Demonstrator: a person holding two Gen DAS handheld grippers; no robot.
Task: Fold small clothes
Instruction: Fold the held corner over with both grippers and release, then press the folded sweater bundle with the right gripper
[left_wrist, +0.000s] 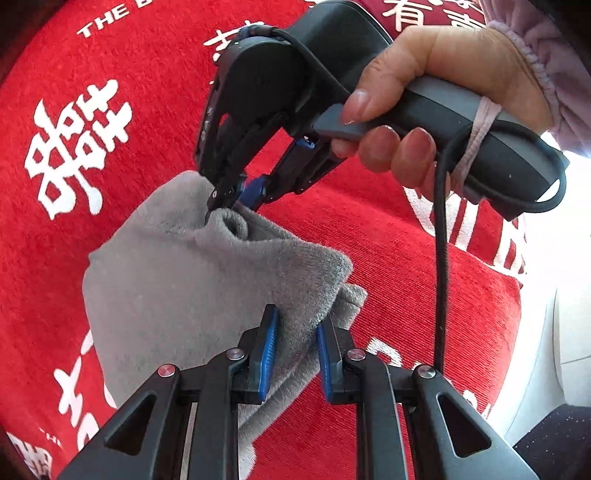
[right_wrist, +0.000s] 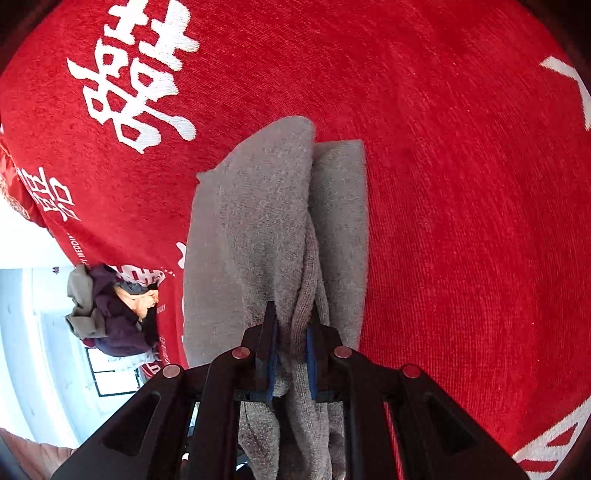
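I have the left gripper (left_wrist: 295, 343) and right gripper (left_wrist: 245, 195) each clamped on the grey fleece garment (left_wrist: 177, 280), mid-cloth on the red printed bedspread (left_wrist: 388, 236). I should keep both corners level and lay the fold edge-to-edge.

The fuzzy grey knit garment (right_wrist: 280, 206) runs off the bottom edge of the right wrist view, its lower end unseen. Under the right tool (left_wrist: 236, 201) its pinched corner is hidden. The white lettering (left_wrist: 110, 20) on the red woven cloth (left_wrist: 388, 236) is cut by the frame at the top — unreadable. A small heap of dark and beige clothes (right_wrist: 107, 314) sits far off, too small to tell apart.
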